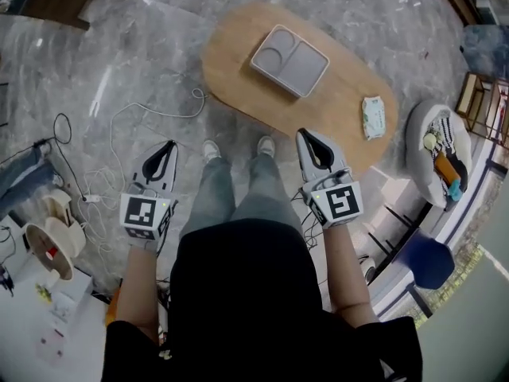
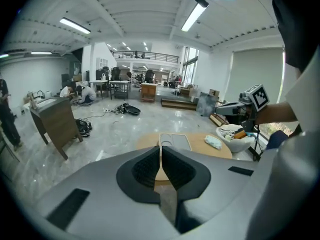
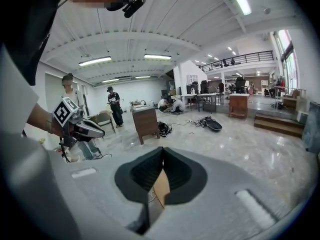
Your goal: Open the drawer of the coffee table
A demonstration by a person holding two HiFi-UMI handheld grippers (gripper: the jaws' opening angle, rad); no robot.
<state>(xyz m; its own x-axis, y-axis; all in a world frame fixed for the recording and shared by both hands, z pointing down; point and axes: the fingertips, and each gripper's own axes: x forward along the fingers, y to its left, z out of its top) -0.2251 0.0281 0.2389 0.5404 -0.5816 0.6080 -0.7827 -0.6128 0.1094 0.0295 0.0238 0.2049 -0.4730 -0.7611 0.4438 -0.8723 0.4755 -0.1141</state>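
The left gripper (image 1: 169, 148) and right gripper (image 1: 305, 136) both have jaws pressed together on nothing, clear of the oval wooden coffee table (image 1: 238, 86) just beyond the person's shoes (image 1: 211, 150), which bears a grey tray (image 1: 290, 60) and a wipes pack (image 1: 373, 116), on a marble floor (image 1: 159, 38) with white cables (image 1: 159, 114) at the left.

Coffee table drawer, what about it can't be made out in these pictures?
Drawer front: the head view shows only the top of the coffee table; its sides are hidden.
Left gripper view: the left gripper blocks the table's side.
Right gripper view: the right gripper leaves only a tan sliver.
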